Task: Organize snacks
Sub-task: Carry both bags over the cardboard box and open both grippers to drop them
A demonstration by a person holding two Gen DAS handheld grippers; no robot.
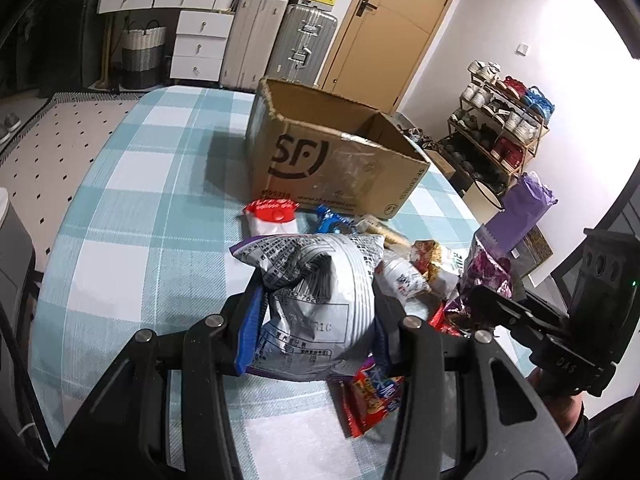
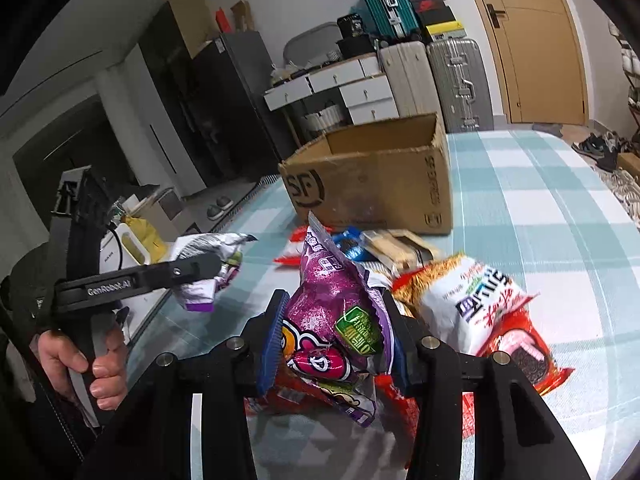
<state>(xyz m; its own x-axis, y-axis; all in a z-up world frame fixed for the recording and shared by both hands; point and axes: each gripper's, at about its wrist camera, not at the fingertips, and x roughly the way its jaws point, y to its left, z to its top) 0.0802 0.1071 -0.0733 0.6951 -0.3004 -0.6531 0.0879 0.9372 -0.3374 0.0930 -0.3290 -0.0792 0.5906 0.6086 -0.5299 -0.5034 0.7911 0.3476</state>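
My left gripper (image 1: 316, 312) is shut on a silver snack bag (image 1: 316, 280) with purple edges and holds it above the table; it also shows in the right wrist view (image 2: 208, 264). My right gripper (image 2: 336, 336) is shut on a shiny purple snack bag (image 2: 332, 312), also seen in the left wrist view (image 1: 486, 276). An open cardboard box (image 1: 332, 152) marked SF stands behind the snack pile, also in the right wrist view (image 2: 372, 176). Loose snacks lie between: a red-and-white pack (image 1: 272, 216), a blue pack (image 1: 332, 220), an orange-and-white bag (image 2: 468, 288).
The table has a blue-and-white checked cloth (image 1: 140, 208). A red packet (image 1: 372, 400) lies under my left gripper. A purple bag (image 1: 520, 212) sits at the table's right edge. Suitcases (image 1: 280, 40), drawers and a shoe rack (image 1: 500, 128) stand beyond the table.
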